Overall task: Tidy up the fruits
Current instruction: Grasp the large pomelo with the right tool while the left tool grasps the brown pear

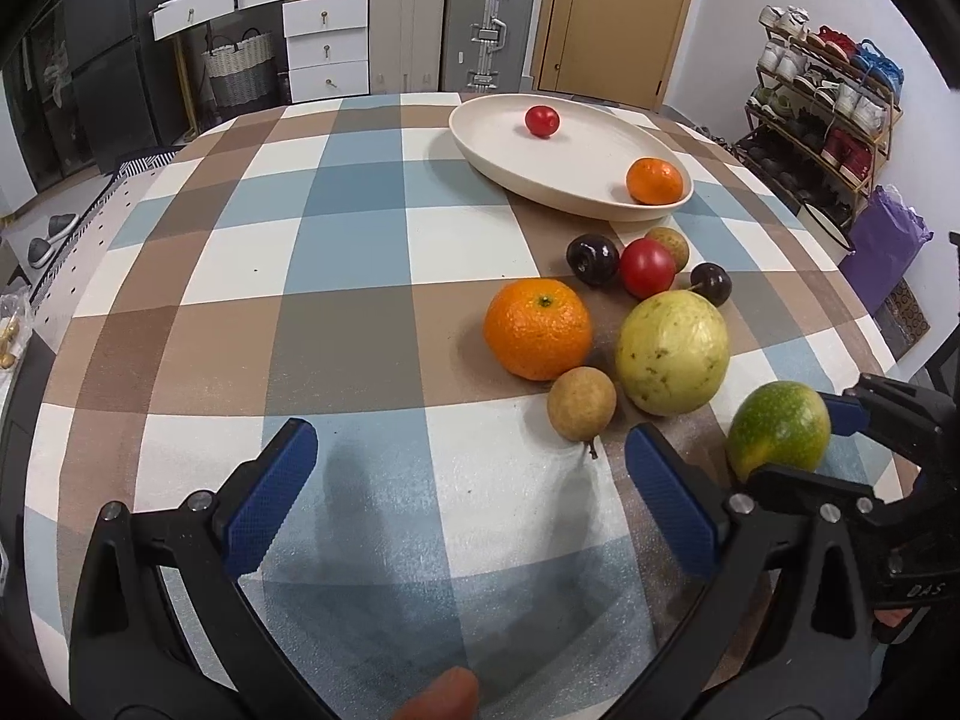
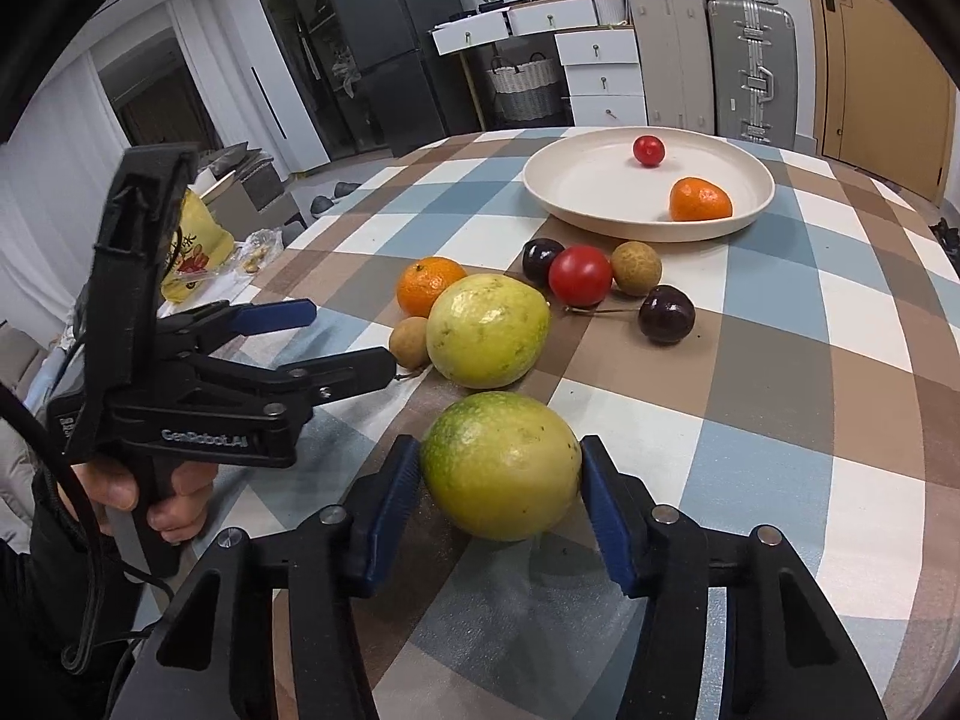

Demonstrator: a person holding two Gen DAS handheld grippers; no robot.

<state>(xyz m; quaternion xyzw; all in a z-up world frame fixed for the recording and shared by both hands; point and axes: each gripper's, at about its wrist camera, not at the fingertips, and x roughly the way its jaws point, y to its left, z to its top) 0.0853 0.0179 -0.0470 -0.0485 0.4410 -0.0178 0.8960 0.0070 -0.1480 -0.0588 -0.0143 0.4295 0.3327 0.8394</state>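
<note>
My right gripper (image 2: 499,450) is shut on a green-yellow round fruit (image 2: 501,465) that rests on the checked tablecloth, one blue pad against each side. Beyond it lie a pale yellow fruit (image 2: 487,330), a mandarin (image 2: 429,283), a small brown fruit (image 1: 581,403), a red tomato (image 2: 579,275), another brown fruit (image 2: 636,267) and two dark cherries (image 2: 666,315). A cream plate (image 2: 576,192) at the back holds a small tomato (image 2: 648,150) and a mandarin (image 2: 700,200). My left gripper (image 1: 469,432) stands open over bare cloth, left of the fruit cluster, nothing between its fingers.
The table's edge curves round on the left and right. A yellow bag (image 2: 192,252) lies off the table's left side. Drawers, suitcases and a door stand behind the table, and a shoe rack (image 1: 822,114) stands at the right.
</note>
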